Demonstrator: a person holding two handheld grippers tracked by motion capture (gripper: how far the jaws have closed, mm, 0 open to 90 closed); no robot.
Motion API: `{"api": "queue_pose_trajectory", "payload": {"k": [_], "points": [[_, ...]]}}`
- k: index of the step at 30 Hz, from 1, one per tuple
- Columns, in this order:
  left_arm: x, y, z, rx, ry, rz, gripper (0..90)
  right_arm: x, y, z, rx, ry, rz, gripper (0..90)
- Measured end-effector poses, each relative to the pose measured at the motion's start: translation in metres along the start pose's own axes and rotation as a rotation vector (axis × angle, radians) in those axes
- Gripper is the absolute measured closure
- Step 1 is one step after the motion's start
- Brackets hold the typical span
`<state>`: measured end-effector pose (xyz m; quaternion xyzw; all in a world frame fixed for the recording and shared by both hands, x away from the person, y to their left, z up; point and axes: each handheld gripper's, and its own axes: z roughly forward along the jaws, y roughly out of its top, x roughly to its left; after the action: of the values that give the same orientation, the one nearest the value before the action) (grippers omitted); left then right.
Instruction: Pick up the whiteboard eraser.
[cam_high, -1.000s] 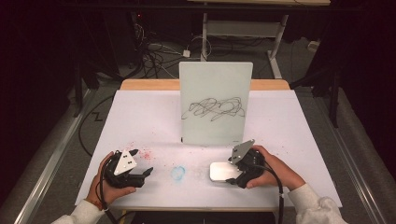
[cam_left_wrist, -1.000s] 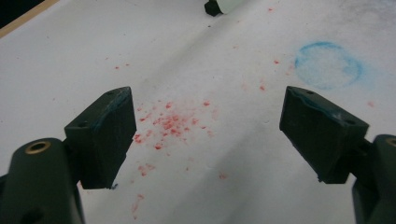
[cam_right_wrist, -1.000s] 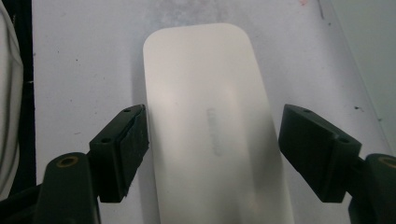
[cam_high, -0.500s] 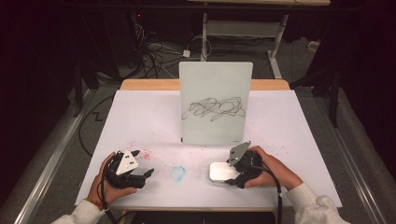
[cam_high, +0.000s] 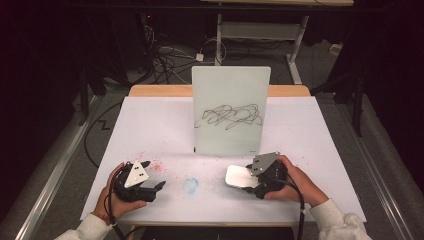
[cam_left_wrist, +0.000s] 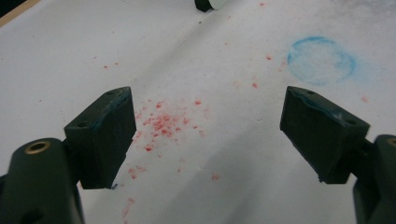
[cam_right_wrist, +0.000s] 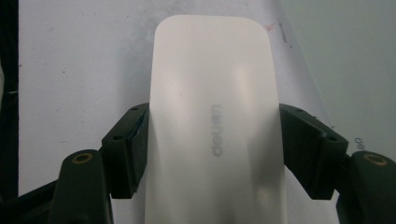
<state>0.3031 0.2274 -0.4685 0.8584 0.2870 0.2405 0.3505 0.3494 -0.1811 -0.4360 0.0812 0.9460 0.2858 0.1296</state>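
While our right tool (cam_high: 248, 183) clamps the white eraser (cam_high: 240, 176) by its smooth sides near the tabletop's (cam_high: 150, 130) front edge, it could slip once pressed against the scribbled whiteboard (cam_high: 230, 111); our left tool (cam_high: 150, 176) rests wide open.

Left tongs (cam_high: 152, 176), held low in the left hand (cam_high: 116, 196), gape wide and empty; right tongs (cam_high: 246, 181), in the right hand (cam_high: 295, 182), are clamped tight.
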Motion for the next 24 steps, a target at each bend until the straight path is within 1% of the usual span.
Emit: {"api": "queue_pose_trajectory", "payload": {"k": [1, 2, 3, 4, 5, 6, 8, 9, 10, 12, 17, 19, 21, 24], "points": [[0.0, 0.0, 0.0, 0.0, 0.0, 0.001, 17.7, -0.001, 0.0, -0.001, -0.005, -0.01, 0.014, 31.2], [0.0, 0.0, 0.0, 0.0, 0.0, 0.002, 17.7, -0.002, -0.001, -0.002, -0.011, -0.018, 0.018, 31.2], [-0.001, 0.0, 0.001, 0.006, -0.006, -0.008, 17.8, -0.002, -0.002, -0.003, -0.015, -0.027, 0.022, 31.2], [0.0, 0.0, 0.001, 0.001, -0.003, 0.0, 17.8, -0.002, -0.002, -0.004, -0.016, -0.033, 0.035, 31.2], [0.0, 0.0, 0.001, 0.0, -0.003, -0.001, 17.8, -0.003, -0.003, -0.005, -0.023, -0.044, 0.044, 31.2], [0.001, -0.001, 0.001, 0.001, -0.004, -0.002, 17.8, -0.004, -0.004, -0.005, -0.023, -0.045, 0.043, 31.2], [0.001, -0.001, 0.001, -0.002, -0.005, -0.007, 17.8, -0.006, -0.005, -0.006, -0.034, -0.063, 0.049, 31.2], [0.001, -0.001, 0.001, -0.003, -0.005, -0.006, 17.8, -0.007, -0.005, -0.006, -0.042, -0.068, 0.058, 31.2], [0.0, -0.001, 0.002, 0.004, -0.011, -0.016, 17.8, -0.008, -0.006, -0.007, -0.045, -0.07, 0.062, 31.2], [0.0, -0.001, 0.002, 0.006, -0.015, -0.016, 17.8, -0.009, -0.007, -0.008, -0.059, -0.089, 0.071, 31.2], [0.001, -0.003, 0.003, 0.006, -0.02, -0.019, 17.8, -0.013, -0.007, -0.013, -0.104, -0.144, 0.087, 31.3], [0.001, -0.004, 0.001, 0.007, -0.019, -0.018, 17.8, -0.014, -0.007, -0.016, -0.122, -0.173, 0.103, 31.2], [0.001, -0.004, 0.0, 0.005, -0.019, -0.02, 17.8, -0.016, -0.006, -0.018, -0.144, -0.201, 0.108, 31.3], [0.0, -0.005, -0.001, 0.003, -0.014, -0.024, 17.8, -0.018, -0.007, -0.021, -0.175, -0.221, 0.119, 31.3]]}}
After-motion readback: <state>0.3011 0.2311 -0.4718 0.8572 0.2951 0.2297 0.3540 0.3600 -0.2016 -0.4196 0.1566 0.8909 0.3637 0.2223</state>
